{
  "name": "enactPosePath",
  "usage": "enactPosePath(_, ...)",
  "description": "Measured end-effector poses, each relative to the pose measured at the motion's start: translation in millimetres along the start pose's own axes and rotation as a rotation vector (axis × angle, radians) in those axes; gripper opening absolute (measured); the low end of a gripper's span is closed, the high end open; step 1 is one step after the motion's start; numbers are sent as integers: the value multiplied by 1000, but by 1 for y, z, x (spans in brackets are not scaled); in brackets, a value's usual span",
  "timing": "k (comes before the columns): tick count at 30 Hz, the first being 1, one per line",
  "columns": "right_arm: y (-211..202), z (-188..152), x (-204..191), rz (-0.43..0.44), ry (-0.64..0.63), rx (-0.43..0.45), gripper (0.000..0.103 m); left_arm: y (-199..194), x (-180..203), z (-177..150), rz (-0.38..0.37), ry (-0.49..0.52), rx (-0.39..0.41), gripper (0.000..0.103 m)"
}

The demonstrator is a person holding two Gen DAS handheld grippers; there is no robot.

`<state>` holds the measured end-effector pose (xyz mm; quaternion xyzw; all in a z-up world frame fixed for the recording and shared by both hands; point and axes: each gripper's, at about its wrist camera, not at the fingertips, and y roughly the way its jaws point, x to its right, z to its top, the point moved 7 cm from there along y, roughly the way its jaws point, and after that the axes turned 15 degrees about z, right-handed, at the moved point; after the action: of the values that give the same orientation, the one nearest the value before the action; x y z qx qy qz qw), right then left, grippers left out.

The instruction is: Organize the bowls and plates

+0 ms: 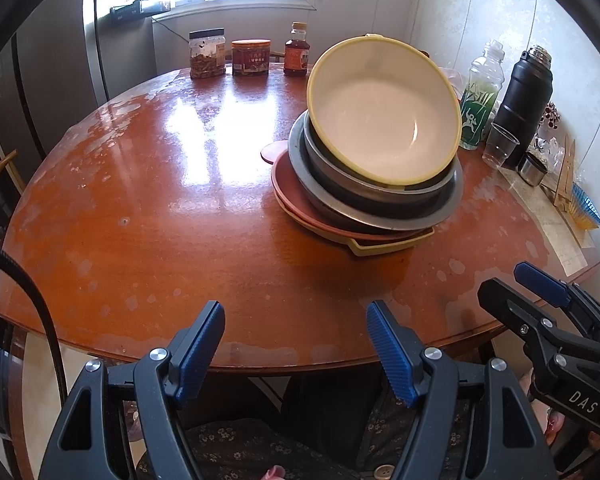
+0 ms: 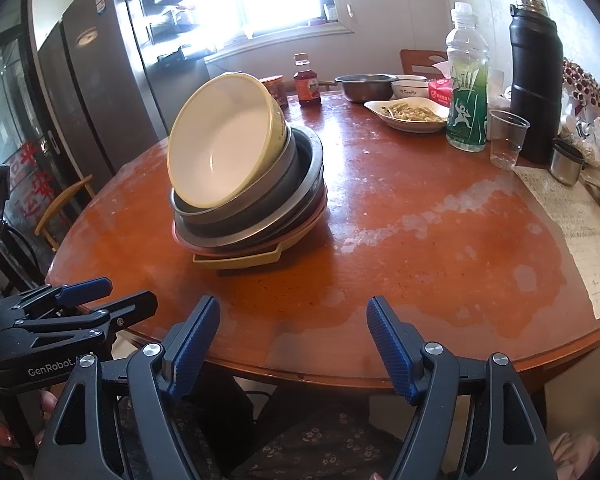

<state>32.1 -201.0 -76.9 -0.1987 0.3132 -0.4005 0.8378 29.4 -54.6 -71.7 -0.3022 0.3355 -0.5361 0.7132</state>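
— Right wrist view: the cream bowl (image 2: pixel 224 140) tilts atop the steel bowls (image 2: pixel 260 192), over a pink plate (image 2: pixel 256 246) and yellow tray (image 2: pixel 240 260) mid-table (image 2: pixel 420 240). Anything extra there?
— A noodle dish (image 2: pixel 410 114) and steel basin (image 2: pixel 366 86) behind; the left wrist view hides them, showing jars (image 1: pixel 208 58) instead.
— Grippers?
— Left gripper (image 1: pixel 296 354) and right gripper (image 2: pixel 292 350) hover at the near edge, angled down, jaws apart, empty.

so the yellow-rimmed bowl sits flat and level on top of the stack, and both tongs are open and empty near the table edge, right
Not quite: the yellow-rimmed bowl is not level. It sits on top of the stack but is tipped, its opening tilted toward the cameras, as the right wrist view shows clearly. The rest holds: the left tongs and right tongs are both open and empty near the table edge.
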Motion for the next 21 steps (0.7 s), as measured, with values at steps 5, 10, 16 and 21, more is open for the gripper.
enactPosePath(5, 1, 0, 0, 2, -1, -2, 77, 2, 0, -1, -1, -1, -3, 73)
enactPosePath(10, 1, -1, 1, -2, -3, -1, 77, 2, -1, -1, -1, -4, -7, 73)
enactPosePath(16, 1, -1, 0, -1, -3, -4, 77, 3, 0, -1, -2, 0, -8, 73)
enactPosePath(21, 1, -1, 1, -7, -1, -3, 77, 4, 0, -1, -3, 1, -8, 73)
